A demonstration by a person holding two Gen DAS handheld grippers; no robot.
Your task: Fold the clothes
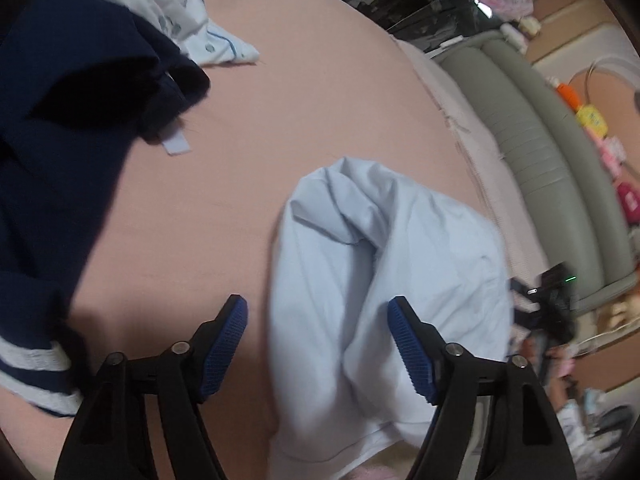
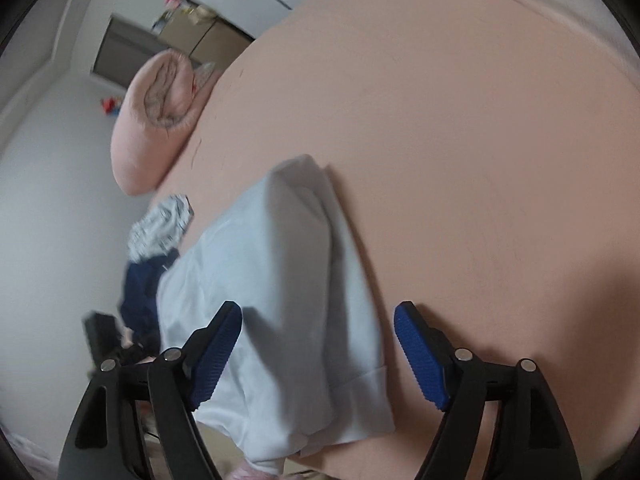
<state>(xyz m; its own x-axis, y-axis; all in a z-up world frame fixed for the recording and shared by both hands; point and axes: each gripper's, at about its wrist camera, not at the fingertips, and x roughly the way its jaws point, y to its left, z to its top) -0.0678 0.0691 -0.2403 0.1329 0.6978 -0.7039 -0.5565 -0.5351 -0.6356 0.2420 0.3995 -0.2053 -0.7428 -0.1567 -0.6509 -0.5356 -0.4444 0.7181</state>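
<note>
A pale blue garment lies crumpled on the pink bed sheet, its hem near the bed's front edge. My left gripper hovers over its near end with the jaws wide apart and the blue pads clear of the cloth. In the right wrist view the same pale blue garment stretches away on the sheet. My right gripper stands open above its hem, with nothing pinched between its fingers.
A navy garment with white stripes and a white patterned garment lie at the left. A rolled pink quilt sits at the far end. A grey padded bed edge with toys runs along the right.
</note>
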